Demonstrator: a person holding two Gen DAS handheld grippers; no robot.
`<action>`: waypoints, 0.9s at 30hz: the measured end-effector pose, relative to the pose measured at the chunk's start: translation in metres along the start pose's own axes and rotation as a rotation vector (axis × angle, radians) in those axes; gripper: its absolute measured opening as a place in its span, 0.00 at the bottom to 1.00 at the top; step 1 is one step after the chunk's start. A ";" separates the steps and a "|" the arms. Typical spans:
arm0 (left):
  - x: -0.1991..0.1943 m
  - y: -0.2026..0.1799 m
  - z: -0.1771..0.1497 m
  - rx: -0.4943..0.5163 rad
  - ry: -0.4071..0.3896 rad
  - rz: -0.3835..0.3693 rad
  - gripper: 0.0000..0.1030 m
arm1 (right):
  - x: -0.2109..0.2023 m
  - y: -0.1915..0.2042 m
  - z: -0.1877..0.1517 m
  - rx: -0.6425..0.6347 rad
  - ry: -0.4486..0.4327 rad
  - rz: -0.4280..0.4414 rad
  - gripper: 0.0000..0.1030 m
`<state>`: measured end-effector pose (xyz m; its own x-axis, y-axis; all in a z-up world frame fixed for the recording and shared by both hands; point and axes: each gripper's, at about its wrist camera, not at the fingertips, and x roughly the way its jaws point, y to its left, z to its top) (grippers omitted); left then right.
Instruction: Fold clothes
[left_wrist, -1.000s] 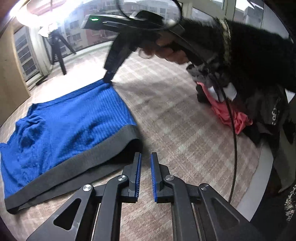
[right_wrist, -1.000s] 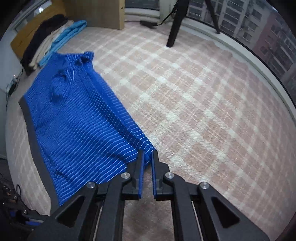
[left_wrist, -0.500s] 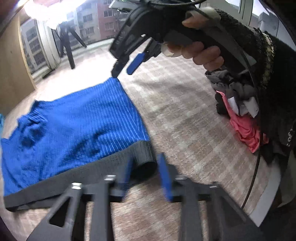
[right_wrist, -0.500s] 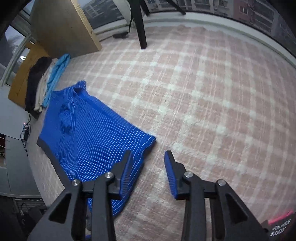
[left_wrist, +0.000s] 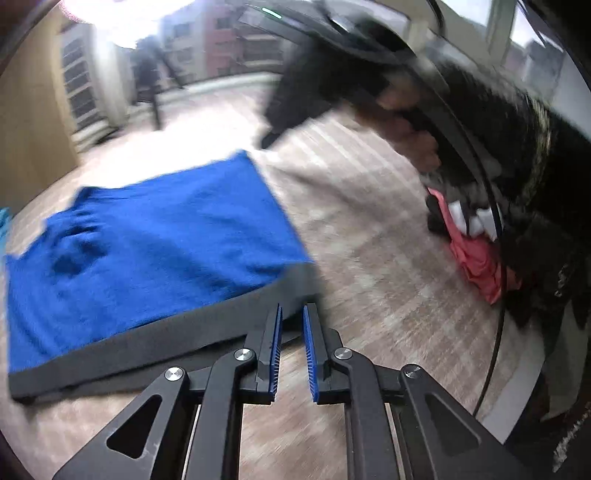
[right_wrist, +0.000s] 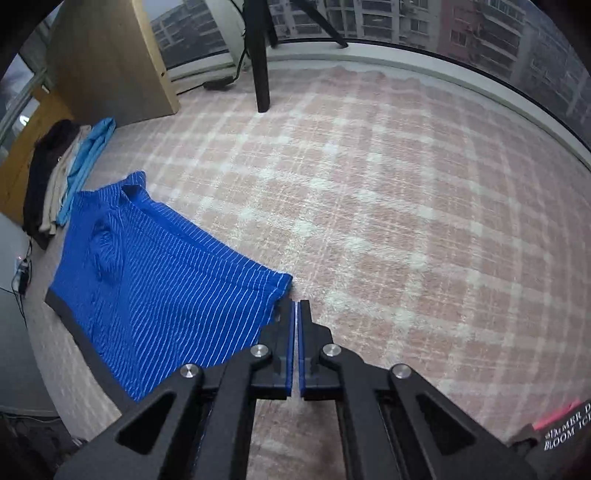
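Fingers of the right gripper (right_wrist: 296, 308) are sitting nearly closed, empty, beside the blue striped garment's (right_wrist: 159, 295) corner on the carpet (right_wrist: 388, 221). Left gripper (left_wrist: 291, 314) is hovering slightly parted at the grey waistband (left_wrist: 147, 343), gripping nothing.

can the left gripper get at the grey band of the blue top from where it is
Probably yes. The left gripper sits right at the corner of the grey band of the blue top, jaws slightly apart, with nothing between them and the fabric. The picture is blurred, so contact is unclear.
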<state>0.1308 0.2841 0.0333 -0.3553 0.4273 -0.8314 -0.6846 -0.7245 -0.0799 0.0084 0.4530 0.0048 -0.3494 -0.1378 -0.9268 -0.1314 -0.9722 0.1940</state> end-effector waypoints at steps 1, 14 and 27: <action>-0.013 0.011 -0.004 -0.019 -0.020 0.026 0.17 | -0.005 -0.002 -0.001 0.018 0.000 -0.028 0.02; -0.083 0.263 -0.077 -0.561 -0.043 0.378 0.28 | 0.019 0.121 0.069 -0.071 -0.034 0.327 0.34; -0.058 0.297 -0.086 -0.587 -0.026 0.329 0.33 | 0.097 0.160 0.098 -0.004 0.073 0.233 0.04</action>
<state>0.0027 -0.0029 0.0101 -0.5069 0.1415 -0.8503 -0.0810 -0.9899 -0.1165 -0.1375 0.3028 -0.0224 -0.3018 -0.3715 -0.8780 -0.0516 -0.9132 0.4041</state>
